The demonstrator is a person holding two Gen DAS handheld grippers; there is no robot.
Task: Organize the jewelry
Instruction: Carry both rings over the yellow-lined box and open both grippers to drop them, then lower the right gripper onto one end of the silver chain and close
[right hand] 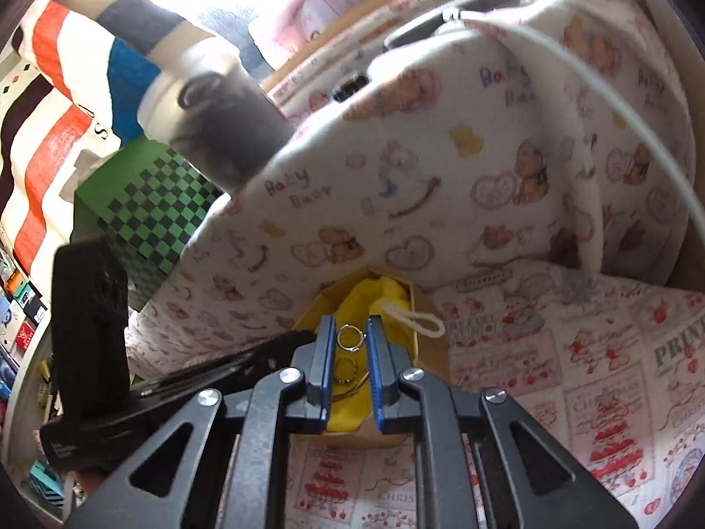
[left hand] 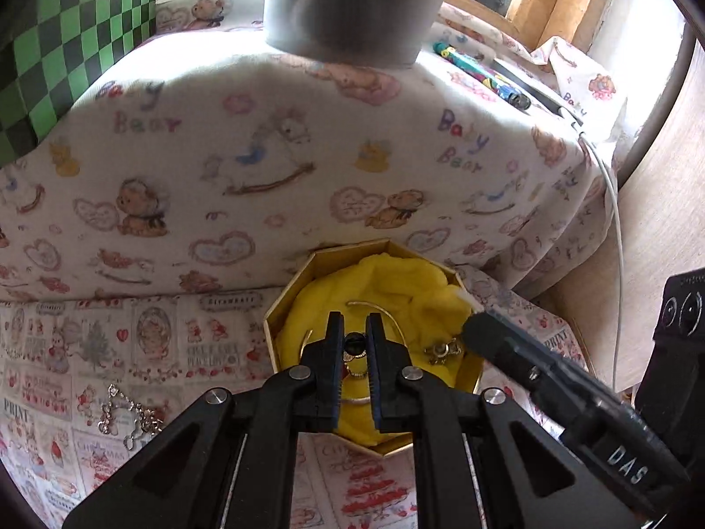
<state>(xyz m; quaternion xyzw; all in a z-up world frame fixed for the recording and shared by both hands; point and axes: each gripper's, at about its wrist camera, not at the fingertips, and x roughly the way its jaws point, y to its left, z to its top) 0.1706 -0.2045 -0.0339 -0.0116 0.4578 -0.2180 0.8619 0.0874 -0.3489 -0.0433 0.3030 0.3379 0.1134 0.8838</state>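
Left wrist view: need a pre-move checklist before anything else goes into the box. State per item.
1. Gold box open, with its yellow cloth lining exposed: ok.
2. Left claw over the box, jaws nearly closed: ok.
3. Dark-stoned piece between the left claw's tips actually gripped, not just lying on the cloth: cannot tell.
4. Right claw apart from the left claw, at the box's right rim, jaws nearly closed: ok.
5. All jewelry inside the box: not ok. A silver chain lies on the bedspread, left of the box.
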